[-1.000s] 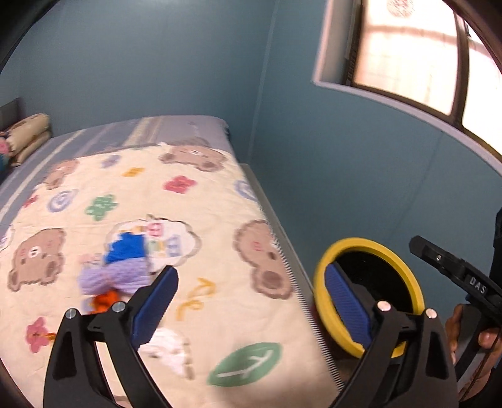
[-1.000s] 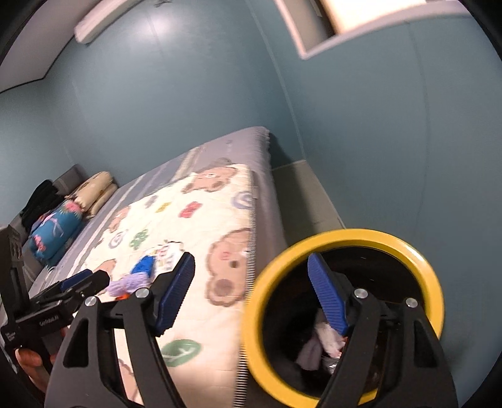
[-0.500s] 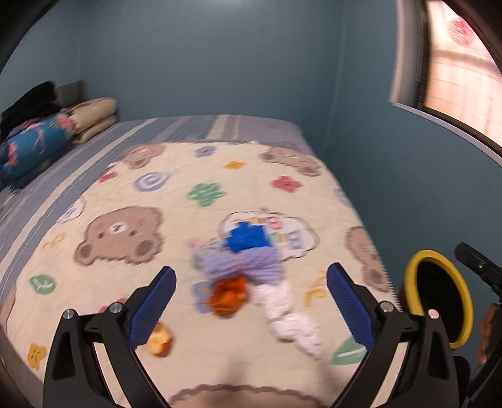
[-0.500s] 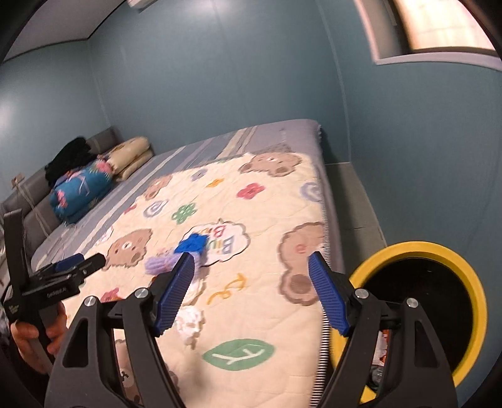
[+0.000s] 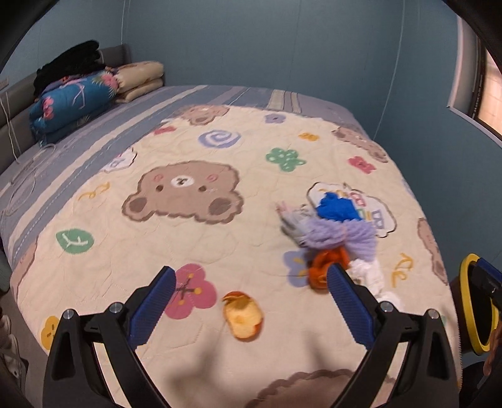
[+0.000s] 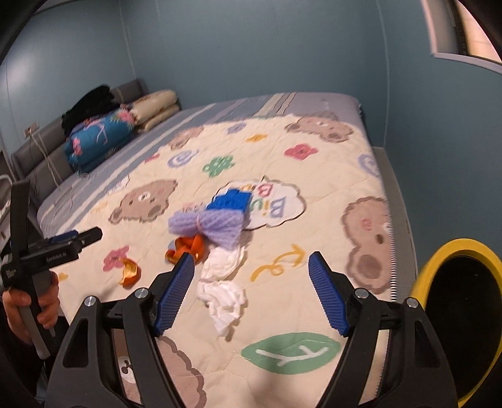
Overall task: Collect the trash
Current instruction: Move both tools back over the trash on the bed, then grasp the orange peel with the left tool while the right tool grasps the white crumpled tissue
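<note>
A heap of trash lies on the bear-print quilt (image 5: 188,244): a blue crumpled piece (image 5: 337,207), a purple knit piece (image 5: 345,235), orange peel (image 5: 326,266), white tissue (image 5: 370,276) and a bitten apple piece (image 5: 243,317). My left gripper (image 5: 249,273) hangs open above the apple piece, nothing between its pads. My right gripper (image 6: 251,260) is open above the white tissue (image 6: 222,282), with the orange peel (image 6: 186,248) by its left pad. The purple piece (image 6: 213,226) and blue piece (image 6: 230,199) lie beyond. The yellow-rimmed black bin (image 6: 439,260) stands beside the bed.
Folded bedding and pillows (image 5: 75,100) are stacked by the headboard at the far left. A blue wall with a window (image 6: 470,28) runs along the bed's right side, leaving a narrow floor strip (image 6: 395,188). A hand (image 6: 22,304) holds the left gripper (image 6: 84,237).
Both views have swung left, away from the bin and onto the bed. The trash heap has come nearer and toward the middle, and the apple piece has come into the left view. Both grippers stayed open.
</note>
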Demonstrator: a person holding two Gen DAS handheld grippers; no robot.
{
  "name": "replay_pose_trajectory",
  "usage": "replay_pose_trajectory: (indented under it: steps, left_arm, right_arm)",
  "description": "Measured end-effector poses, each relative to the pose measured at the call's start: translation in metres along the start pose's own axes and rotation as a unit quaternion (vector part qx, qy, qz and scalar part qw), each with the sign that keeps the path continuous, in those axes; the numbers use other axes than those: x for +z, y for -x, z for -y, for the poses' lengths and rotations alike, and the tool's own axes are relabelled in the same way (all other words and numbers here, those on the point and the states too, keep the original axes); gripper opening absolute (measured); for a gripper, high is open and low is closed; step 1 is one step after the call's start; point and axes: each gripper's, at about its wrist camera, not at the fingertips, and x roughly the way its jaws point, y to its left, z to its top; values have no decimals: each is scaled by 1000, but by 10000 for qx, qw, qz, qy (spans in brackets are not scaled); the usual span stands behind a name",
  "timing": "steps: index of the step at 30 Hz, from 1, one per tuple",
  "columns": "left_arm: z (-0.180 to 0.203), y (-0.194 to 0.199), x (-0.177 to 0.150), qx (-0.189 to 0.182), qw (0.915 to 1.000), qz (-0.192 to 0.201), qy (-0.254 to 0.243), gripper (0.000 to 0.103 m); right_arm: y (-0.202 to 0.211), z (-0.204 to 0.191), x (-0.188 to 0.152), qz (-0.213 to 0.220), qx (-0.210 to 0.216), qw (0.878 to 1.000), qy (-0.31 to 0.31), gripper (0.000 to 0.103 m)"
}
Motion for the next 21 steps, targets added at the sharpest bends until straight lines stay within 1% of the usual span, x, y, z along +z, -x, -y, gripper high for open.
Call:
replay_pose_trajectory:
  steps: [4, 9, 11, 19, 21]
  left_arm:
    - [-13, -13, -8, 119, 9999, -96, -24, 93]
    - [-24, -29, -18, 152, 9995, -261, 27, 93]
    - [-27, -36, -23, 168, 9993, -336, 36, 93]
    - [-29, -59, -35, 130, 9984, -530, 138, 93]
    - [-29, -64, -37, 162, 9982, -552, 154, 93]
  right_arm:
    - [-26, -15, -6, -222, 58, 9995, 211, 72]
    - [-57, -25, -15, -552, 64, 9979, 342, 72]
    - [-63, -29, -18, -632, 51, 9972, 408, 72]
    - [-92, -41, -31, -904, -112, 9938, 637, 72]
    - [-99, -43, -35, -972, -237, 9924, 720, 72]
